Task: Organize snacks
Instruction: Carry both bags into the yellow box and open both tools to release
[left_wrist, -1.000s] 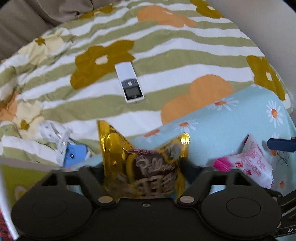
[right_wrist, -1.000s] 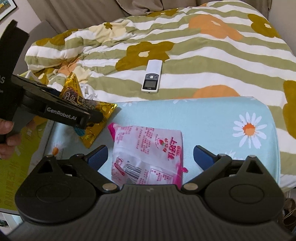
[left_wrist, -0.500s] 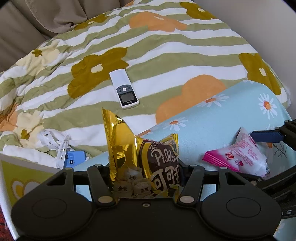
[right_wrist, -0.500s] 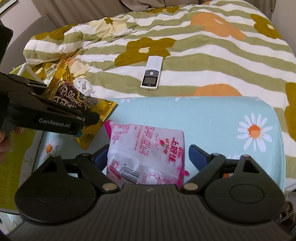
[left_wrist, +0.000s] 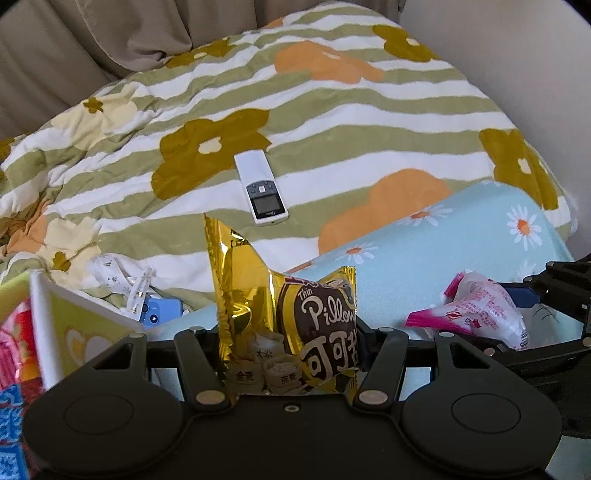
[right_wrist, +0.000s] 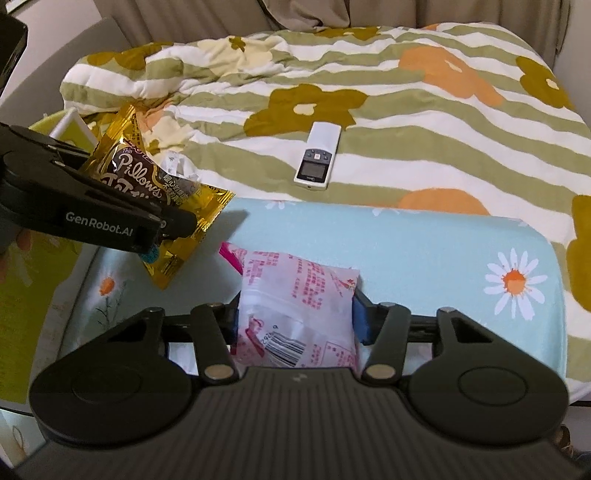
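While the left wrist view looks down along its own fingers, the left gripper (left_wrist: 291, 354) is clamped on the gold snack packet (left_wrist: 291, 317), which stands up out of the jaws with its long axis running away from the camera and its crimped top leaning toward the white remote (left_wrist: 263, 189) on the flowered quilt (left_wrist: 332, 122). To the left in this view, just beside the gripper, stands the yellow-green box (left_wrist: 79, 328), its white rim close by and bright wrappers showing past it at the frame's edge; that looks the likely home for the snacks, and the left hand is the nearer to it. On the right, the pink snack packet (left_wrist: 484, 310) lies on the blue daisy cushion (left_wrist: 461, 240), already between the other tool's fingers. From the right wrist view, the right gripper (right_wrist: 295, 325) has its blue pads pressed on both flanks of the pink snack packet (right_wrist: 299, 306), barcode end toward the camera, long axis pointing straight ahead across the blue daisy cushion (right_wrist: 424, 254). The left gripper (right_wrist: 173, 225) crosses in from the left, holding the gold snack packet (right_wrist: 155, 192) clear above the cushion's left end. Judged from this, the box sits leftward of both packets, so the gold one goes first and the pink one must travel across.
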